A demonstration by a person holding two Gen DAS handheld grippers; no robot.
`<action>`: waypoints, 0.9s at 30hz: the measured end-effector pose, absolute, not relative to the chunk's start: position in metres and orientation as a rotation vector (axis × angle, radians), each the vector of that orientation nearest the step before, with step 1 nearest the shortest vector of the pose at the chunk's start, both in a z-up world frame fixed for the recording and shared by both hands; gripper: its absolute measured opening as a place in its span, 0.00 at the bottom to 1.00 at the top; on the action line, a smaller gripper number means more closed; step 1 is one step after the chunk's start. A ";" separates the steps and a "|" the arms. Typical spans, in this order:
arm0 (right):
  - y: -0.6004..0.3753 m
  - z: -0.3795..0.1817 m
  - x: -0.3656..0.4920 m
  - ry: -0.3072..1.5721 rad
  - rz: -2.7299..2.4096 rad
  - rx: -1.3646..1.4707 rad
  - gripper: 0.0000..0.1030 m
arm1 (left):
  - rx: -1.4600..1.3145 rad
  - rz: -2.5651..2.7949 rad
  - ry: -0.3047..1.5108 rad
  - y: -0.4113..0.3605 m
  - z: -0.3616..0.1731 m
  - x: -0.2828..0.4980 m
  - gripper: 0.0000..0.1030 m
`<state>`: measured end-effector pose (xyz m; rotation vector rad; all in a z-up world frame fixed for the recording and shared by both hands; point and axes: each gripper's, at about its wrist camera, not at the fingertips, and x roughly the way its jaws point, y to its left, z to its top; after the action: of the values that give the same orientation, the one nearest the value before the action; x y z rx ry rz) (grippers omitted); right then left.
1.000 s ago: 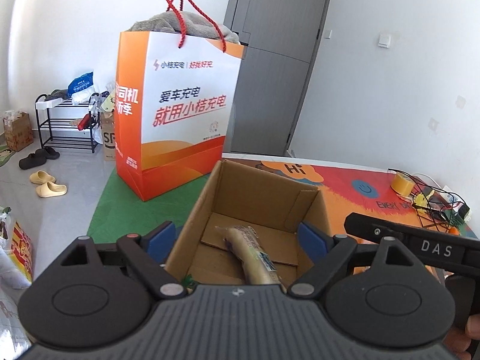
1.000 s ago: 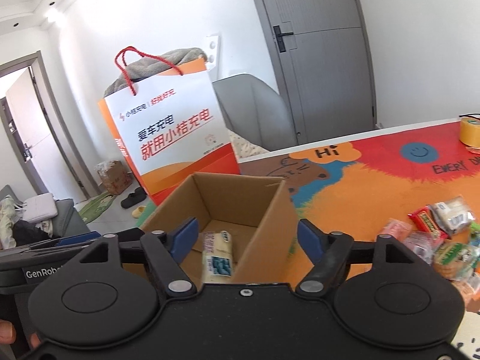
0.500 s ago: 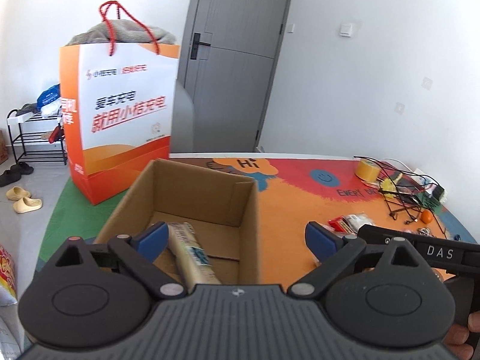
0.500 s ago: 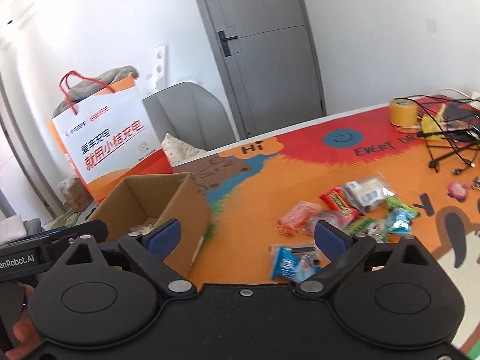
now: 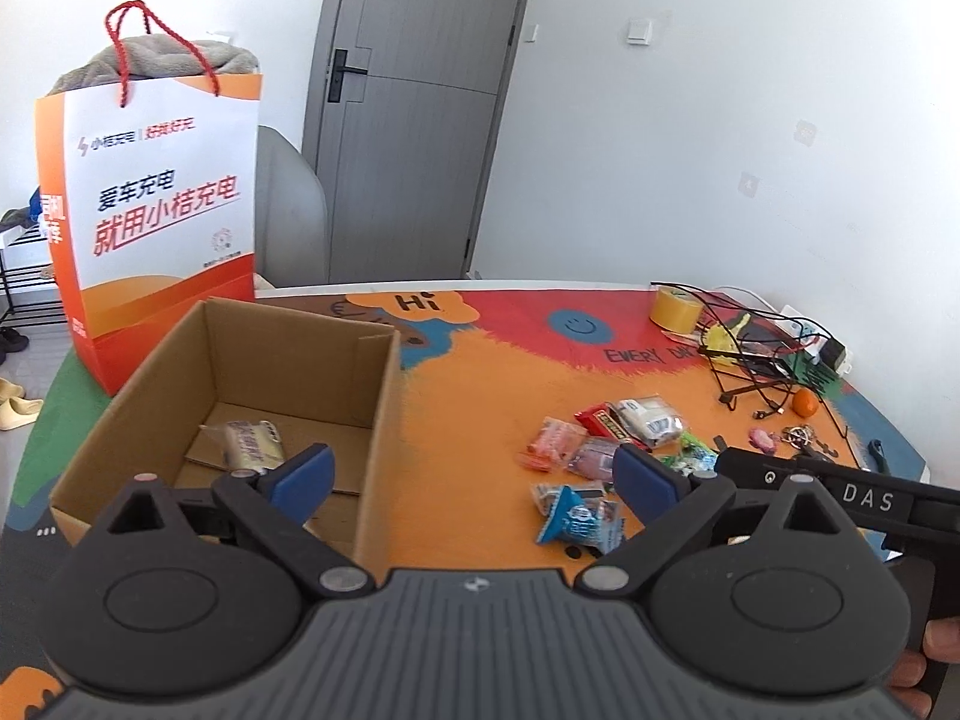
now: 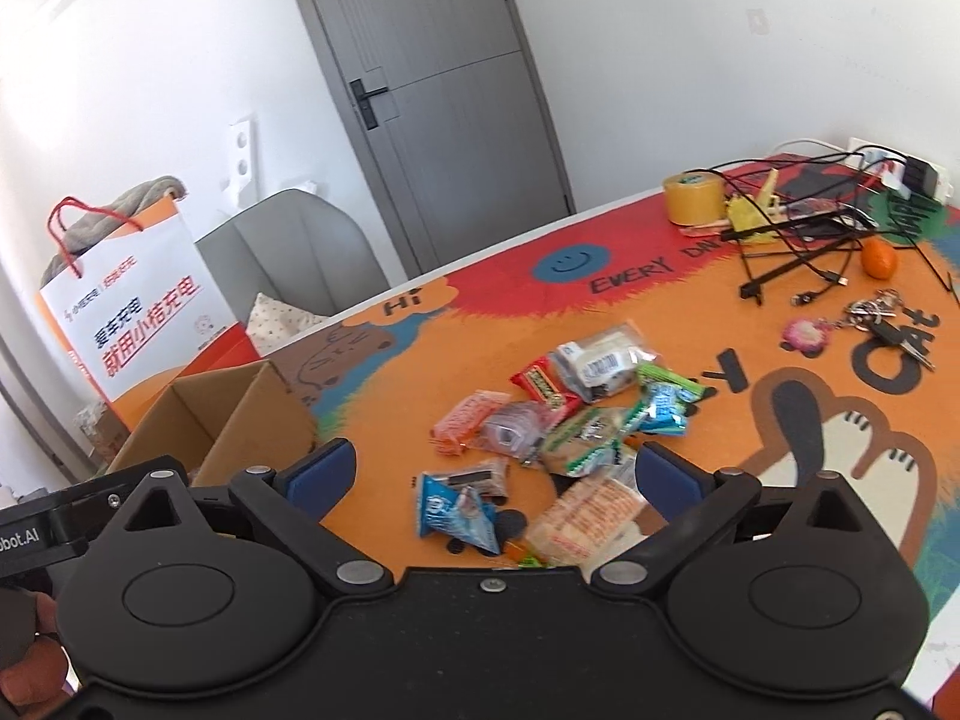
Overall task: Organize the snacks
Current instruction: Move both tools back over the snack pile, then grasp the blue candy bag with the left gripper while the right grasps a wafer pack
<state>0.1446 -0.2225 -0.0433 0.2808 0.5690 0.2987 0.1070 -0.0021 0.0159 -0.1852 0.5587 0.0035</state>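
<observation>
**Snacks Spread Beside an Open Cardboard Box**

An orange-patterned surface [image 5: 480,420] is being occupied by a cardboard box [image 5: 384,396], used here as the landmark. Behind the box, an orange paper bag [image 5: 156,210] is standing upright. To the right of the box, a loose pile of snack packets [image 6: 558,414] is lying. Inside the box, one wrapped snack [image 5: 249,444] is resting. The left claw [image 5: 474,474] and right claw [image 6: 492,468] are being held apart, nothing gripped.

Left claw [image 5: 471,480] spread wide and empty; right claw [image 6: 492,471] likewise, side by side.
</observation>
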 end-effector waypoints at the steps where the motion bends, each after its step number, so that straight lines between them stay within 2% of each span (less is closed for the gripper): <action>1: -0.225 -0.045 0.145 0.570 0.292 0.286 0.97 | -0.182 0.000 0.558 -0.005 0.015 0.108 0.96; 5: -0.237 -0.052 0.147 0.579 0.266 0.320 0.92 | -0.187 -0.011 0.555 -0.016 0.012 0.113 0.94; 7: -0.240 -0.058 0.150 0.592 0.258 0.329 0.85 | -0.193 -0.016 0.565 -0.020 0.009 0.116 0.93; 11: -0.247 -0.069 0.157 0.623 0.242 0.359 0.81 | -0.193 -0.019 0.570 -0.029 0.003 0.124 0.93; 27: -0.242 -0.121 0.204 0.749 0.178 0.389 0.71 | -0.242 -0.025 0.745 -0.045 -0.052 0.187 0.67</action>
<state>0.2037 -0.2420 -0.1206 0.3889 0.7489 0.1776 0.1868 -0.0445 -0.0520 -0.2424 0.7449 -0.0251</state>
